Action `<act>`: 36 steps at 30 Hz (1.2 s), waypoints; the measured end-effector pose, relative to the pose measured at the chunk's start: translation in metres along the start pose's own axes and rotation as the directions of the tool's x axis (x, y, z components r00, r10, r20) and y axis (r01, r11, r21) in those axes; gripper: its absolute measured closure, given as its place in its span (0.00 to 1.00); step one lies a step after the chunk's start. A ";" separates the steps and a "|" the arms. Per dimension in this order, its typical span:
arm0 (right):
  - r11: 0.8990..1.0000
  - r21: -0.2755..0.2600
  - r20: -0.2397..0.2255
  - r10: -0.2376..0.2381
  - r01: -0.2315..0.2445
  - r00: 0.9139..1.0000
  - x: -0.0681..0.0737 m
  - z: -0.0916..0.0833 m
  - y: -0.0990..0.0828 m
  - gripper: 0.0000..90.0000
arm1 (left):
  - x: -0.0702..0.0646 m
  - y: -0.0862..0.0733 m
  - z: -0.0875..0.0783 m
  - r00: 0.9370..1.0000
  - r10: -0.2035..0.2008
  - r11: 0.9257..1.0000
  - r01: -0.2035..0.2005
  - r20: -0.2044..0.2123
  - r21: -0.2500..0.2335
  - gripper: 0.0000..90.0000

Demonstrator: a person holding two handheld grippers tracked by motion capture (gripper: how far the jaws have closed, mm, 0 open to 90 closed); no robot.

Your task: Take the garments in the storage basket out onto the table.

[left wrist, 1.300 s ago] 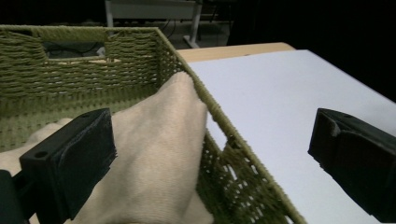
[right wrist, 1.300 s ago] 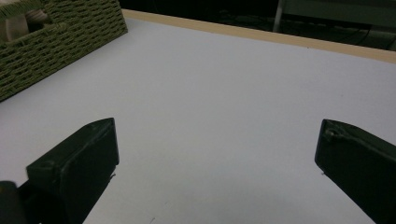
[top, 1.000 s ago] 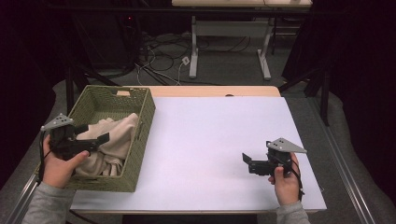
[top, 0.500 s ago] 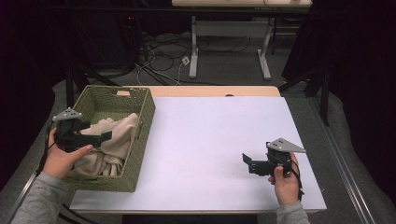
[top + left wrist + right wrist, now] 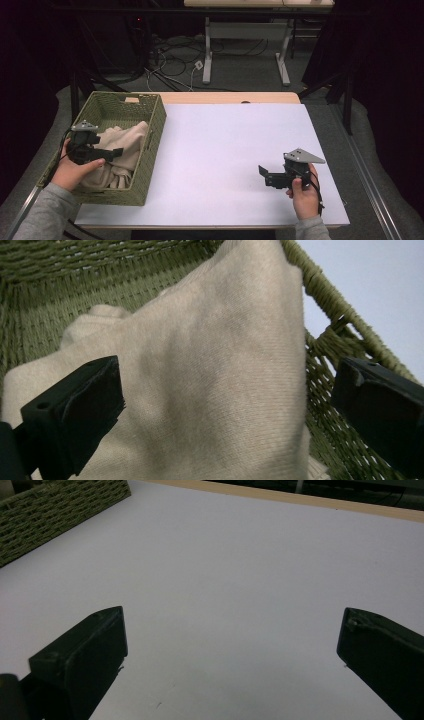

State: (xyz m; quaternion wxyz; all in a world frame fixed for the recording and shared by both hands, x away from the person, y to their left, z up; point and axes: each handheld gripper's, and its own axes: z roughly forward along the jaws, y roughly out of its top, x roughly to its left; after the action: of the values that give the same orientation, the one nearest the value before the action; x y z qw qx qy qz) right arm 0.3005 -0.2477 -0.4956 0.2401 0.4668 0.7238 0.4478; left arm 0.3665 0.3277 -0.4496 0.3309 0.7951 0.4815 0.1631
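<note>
Left tongs (image 5: pixel 116 151) spread wide over the beige cloth (image 5: pixel 122 150) in the basket (image 5: pixel 155 125), lined up to pinch; right tongs (image 5: pixel 263 172) spread, parked on the bench (image 5: pixel 225 140).

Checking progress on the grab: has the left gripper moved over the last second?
Yes. The left gripper has moved farther from the person along the basket, over the beige cloth.

Person is wearing grey long sleeves (image 5: pixel 42 217) on both forearms. Each hand is carrying a black two-jaw handheld gripper, left gripper (image 5: pixel 111 152) and right gripper (image 5: pixel 263 174), each topped by a grey three-cornered plate (image 5: pixel 303 157) showing small dark screw holes. Jaws are showing as blocky matte-black pads; a thin black cable (image 5: pixel 318 192) is trailing from the right unit.
</note>
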 end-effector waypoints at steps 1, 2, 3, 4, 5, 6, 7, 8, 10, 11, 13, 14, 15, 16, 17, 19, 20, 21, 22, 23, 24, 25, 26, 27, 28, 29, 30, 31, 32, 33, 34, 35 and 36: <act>1.000 0.003 0.003 0.008 -0.008 1.000 0.001 0.000 0.000 0.00 | 0.001 -0.001 0.001 1.000 0.004 1.000 -0.004 -0.004 0.011 0.00; 1.000 0.005 0.001 0.005 -0.005 1.000 0.001 0.001 -0.001 0.00 | 0.001 -0.002 0.003 1.000 0.003 1.000 -0.003 0.000 0.016 0.00; 1.000 0.005 0.001 0.005 -0.005 1.000 0.001 0.001 -0.001 0.00 | 0.002 -0.002 0.004 1.000 0.007 1.000 -0.007 -0.008 0.024 0.00; 1.000 0.006 0.002 -0.001 0.001 1.000 0.001 0.002 -0.001 0.00 | 0.002 -0.003 0.006 1.000 0.005 1.000 -0.004 -0.008 0.030 0.00; 1.000 0.011 -0.003 0.005 -0.005 1.000 0.001 0.002 -0.001 0.00 | 0.002 -0.004 0.007 1.000 0.005 0.999 -0.004 -0.005 0.033 0.00; 1.000 0.011 -0.003 0.005 -0.005 1.000 0.001 0.002 -0.001 0.00 | 0.002 -0.005 0.008 1.000 0.003 0.999 -0.003 -0.006 0.039 0.00; 1.000 0.013 -0.004 0.005 -0.005 1.000 0.001 0.002 -0.001 0.00 | 0.002 -0.005 0.009 1.000 0.001 0.999 0.000 -0.008 0.045 0.00; 1.000 0.012 -0.005 0.006 -0.006 1.000 0.001 0.003 -0.001 0.00 | 0.002 -0.006 0.011 1.000 -0.002 0.999 0.002 -0.008 0.043 0.00; 1.000 0.013 -0.007 0.004 -0.003 1.000 0.001 0.003 -0.001 0.00 | 0.002 -0.007 0.013 1.000 -0.003 0.998 0.003 -0.010 0.055 0.00; 1.000 0.014 -0.004 0.005 -0.005 1.000 0.001 0.003 -0.002 0.00 | 0.002 -0.007 0.014 1.000 0.005 0.998 -0.005 -0.003 0.068 0.00; 1.000 0.015 -0.004 0.009 -0.009 1.000 0.001 0.003 -0.002 0.00 | 0.001 -0.007 0.016 1.000 0.002 0.997 -0.001 -0.009 0.077 0.00; 1.000 0.015 -0.004 0.009 -0.009 1.000 0.001 0.004 -0.002 0.00 | 0.000 -0.008 0.017 1.000 0.013 0.997 -0.012 -0.015 0.080 0.00; 1.000 0.018 -0.003 0.008 -0.008 1.000 0.001 0.003 -0.002 0.00 | -0.001 -0.008 0.018 1.000 0.006 0.997 -0.005 -0.011 0.082 0.00; 1.000 0.018 -0.004 0.006 -0.006 1.000 0.001 0.004 -0.002 0.00 | -0.001 -0.009 0.019 1.000 0.014 0.996 -0.013 -0.016 0.084 0.00; 1.000 0.015 -0.002 0.005 -0.005 1.000 0.001 0.004 -0.002 0.00 | -0.001 -0.009 0.020 1.000 0.017 0.996 -0.015 -0.018 0.089 0.00; 1.000 0.015 -0.006 0.005 -0.005 1.000 0.001 0.005 -0.003 0.00 | -0.002 -0.011 0.023 1.000 0.013 0.995 -0.011 -0.017 0.095 0.00; 1.000 0.019 -0.007 0.004 -0.004 1.000 0.000 0.004 -0.003 0.00 | -0.001 -0.011 0.023 1.000 0.014 0.994 -0.013 -0.013 0.109 0.00; 1.000 0.021 -0.008 0.006 -0.005 1.000 0.001 0.004 -0.003 0.00 | -0.001 -0.011 0.024 1.000 0.015 0.994 -0.014 -0.012 0.110 0.00; 1.000 0.021 -0.007 0.009 -0.009 1.000 0.001 0.005 -0.003 0.00 | -0.001 -0.011 0.024 1.000 0.015 0.994 -0.014 -0.012 0.107 0.00; 1.000 0.022 -0.007 0.005 -0.005 1.000 0.001 0.005 -0.003 0.00 | -0.001 -0.011 0.024 1.000 0.015 0.994 -0.013 -0.015 0.109 0.00; 1.000 0.019 -0.007 0.007 -0.007 1.000 0.001 0.005 -0.003 0.00 | 0.000 -0.011 0.025 1.000 0.020 0.994 -0.018 -0.016 0.106 0.00; 1.000 0.020 -0.006 0.007 -0.007 1.000 0.001 0.005 -0.003 0.00 | -0.001 -0.012 0.026 1.000 0.011 0.994 -0.009 -0.022 0.106 0.00; 1.000 0.019 -0.006 0.006 -0.006 1.000 0.001 0.006 -0.003 0.00 | 0.000 -0.012 0.027 1.000 0.016 0.994 -0.013 -0.023 0.107 0.00; 1.000 0.023 -0.001 0.006 -0.006 1.000 0.001 0.005 -0.003 0.00 | 0.000 -0.012 0.028 0.999 0.020 0.994 -0.017 -0.025 0.108 0.00; 1.000 0.024 -0.002 0.006 -0.006 1.000 0.001 0.005 -0.003 0.00 | 0.000 -0.012 0.029 0.999 0.023 0.994 -0.020 -0.026 0.111 0.00; 1.000 0.028 -0.003 0.006 -0.006 1.000 0.001 0.005 -0.003 0.00 | 0.000 -0.012 0.030 0.999 0.027 0.993 -0.023 -0.027 0.114 0.00; 1.000 0.028 -0.003 0.006 -0.006 1.000 0.001 0.005 -0.003 0.00 | 0.000 -0.011 0.030 0.999 0.031 0.993 -0.028 -0.029 0.118 0.01; 1.000 0.026 -0.005 0.007 -0.007 1.000 0.001 0.006 -0.004 0.00 | 0.000 -0.012 0.031 0.999 0.034 0.992 -0.030 -0.033 0.119 0.00; 1.000 0.026 -0.003 0.007 -0.007 1.000 0.001 0.006 -0.004 0.00 | 0.000 -0.011 0.032 0.998 0.045 0.992 -0.040 -0.036 0.123 0.01; 1.000 0.027 -0.004 0.006 -0.006 1.000 0.001 0.006 -0.004 0.00 | -0.001 -0.012 0.033 0.998 0.042 0.992 -0.037 -0.037 0.122 0.01; 1.000 0.028 -0.004 0.007 -0.007 1.000 0.001 0.006 -0.004 0.00 | -0.001 -0.011 0.033 0.998 0.048 0.991 -0.042 -0.041 0.131 0.01; 1.000 0.028 -0.003 0.007 -0.007 1.000 0.001 0.006 -0.004 0.00 | -0.001 -0.011 0.035 0.998 0.048 0.990 -0.042 -0.040 0.132 0.01; 0.999 0.031 -0.002 0.006 -0.006 1.000 0.001 0.006 -0.004 0.00 | 0.000 -0.011 0.035 0.997 0.059 0.989 -0.053 -0.042 0.139 0.01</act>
State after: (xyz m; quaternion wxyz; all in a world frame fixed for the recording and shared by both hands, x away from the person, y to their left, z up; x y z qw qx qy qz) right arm 0.3030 -0.2453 -0.5019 0.2305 0.4723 0.7295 0.4378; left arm 0.3794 0.3179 -0.4829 0.2593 0.8252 0.4765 0.1570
